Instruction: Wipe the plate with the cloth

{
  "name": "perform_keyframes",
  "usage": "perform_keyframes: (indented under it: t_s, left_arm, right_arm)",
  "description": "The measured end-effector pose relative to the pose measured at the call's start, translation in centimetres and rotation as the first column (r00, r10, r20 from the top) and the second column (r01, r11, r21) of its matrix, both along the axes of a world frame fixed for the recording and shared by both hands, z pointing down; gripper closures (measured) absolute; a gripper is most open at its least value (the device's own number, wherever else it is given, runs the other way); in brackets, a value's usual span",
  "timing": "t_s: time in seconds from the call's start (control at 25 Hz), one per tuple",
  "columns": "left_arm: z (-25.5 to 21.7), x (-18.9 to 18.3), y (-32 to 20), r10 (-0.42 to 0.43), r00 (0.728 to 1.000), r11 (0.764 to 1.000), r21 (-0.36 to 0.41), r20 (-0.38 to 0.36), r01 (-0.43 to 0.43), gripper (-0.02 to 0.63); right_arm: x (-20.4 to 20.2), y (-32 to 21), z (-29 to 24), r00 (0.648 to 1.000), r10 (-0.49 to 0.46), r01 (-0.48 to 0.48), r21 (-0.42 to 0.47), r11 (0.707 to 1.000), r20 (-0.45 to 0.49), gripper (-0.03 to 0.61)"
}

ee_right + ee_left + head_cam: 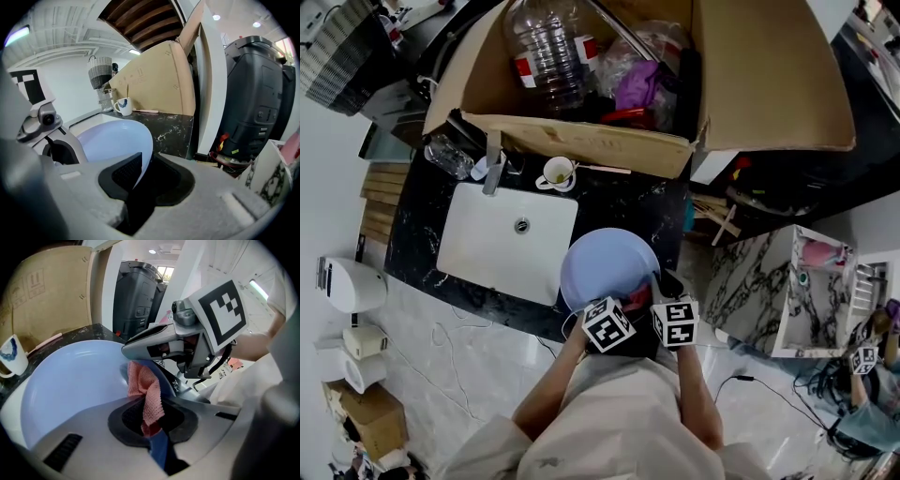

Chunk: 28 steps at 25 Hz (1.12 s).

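Observation:
A pale blue plate [607, 265] is held up over the dark counter's front edge, beside the sink. In the right gripper view my right gripper [138, 172] is shut on the plate's [112, 138] near rim. My left gripper [150, 417] is shut on a pink knitted cloth [146, 392], which hangs against the plate's [70, 385] inner face close to the rim. From the head view the two grippers sit side by side at the plate's near edge, left gripper [606, 322] and right gripper [669, 305]. The cloth is hidden in the head view.
A white sink [478, 246] is set in the black marble counter [628, 211], with a tap [493, 169] and a white mug [557, 172] behind it. An open cardboard box [581, 141] holding a big plastic bottle [548, 52] stands at the back. A marble-patterned box [787, 291] stands to the right.

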State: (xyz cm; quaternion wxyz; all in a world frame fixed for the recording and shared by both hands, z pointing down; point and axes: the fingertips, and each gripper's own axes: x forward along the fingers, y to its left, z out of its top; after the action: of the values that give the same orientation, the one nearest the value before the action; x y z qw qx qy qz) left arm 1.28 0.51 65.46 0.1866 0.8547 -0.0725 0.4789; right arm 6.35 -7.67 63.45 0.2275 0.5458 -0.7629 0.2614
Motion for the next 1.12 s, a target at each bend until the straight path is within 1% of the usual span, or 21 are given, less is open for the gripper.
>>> perform_keyframes:
  t_s: [0.36,0.64,0.96,1.12]
  left_arm:
    - [0.0,-1.5,0.8,0.001,1.0,0.999,-0.035,0.029,0.0,0.58]
    - [0.1,-2.4,1.2,0.011,0.998,0.999,-0.045,0.055,-0.009,0.58]
    - [-0.4,-2.8,1.5,0.061,0.994,0.998,-0.039,0.096,-0.057,0.58]
    - [-0.3,-3.7,1.7,0.094,0.984,0.995,-0.031,0.152,-0.09,0.58]
  right_arm:
    - [-0.2,-0.1,0.4,1.0,-0.016,0.016,-0.011,1.0,0.0,0.503]
    - [-0.4,-0.1,0.6,0.999,-0.035,0.035,-0.017,0.999,-0.006,0.503]
    - [-0.5,0.0,0.4,0.999,-0.043,0.042,-0.023,0.999,-0.01,0.503]
    - [-0.6,0.0,0.5,0.999,-0.044,0.044,-0.022,0.999,-0.011,0.503]
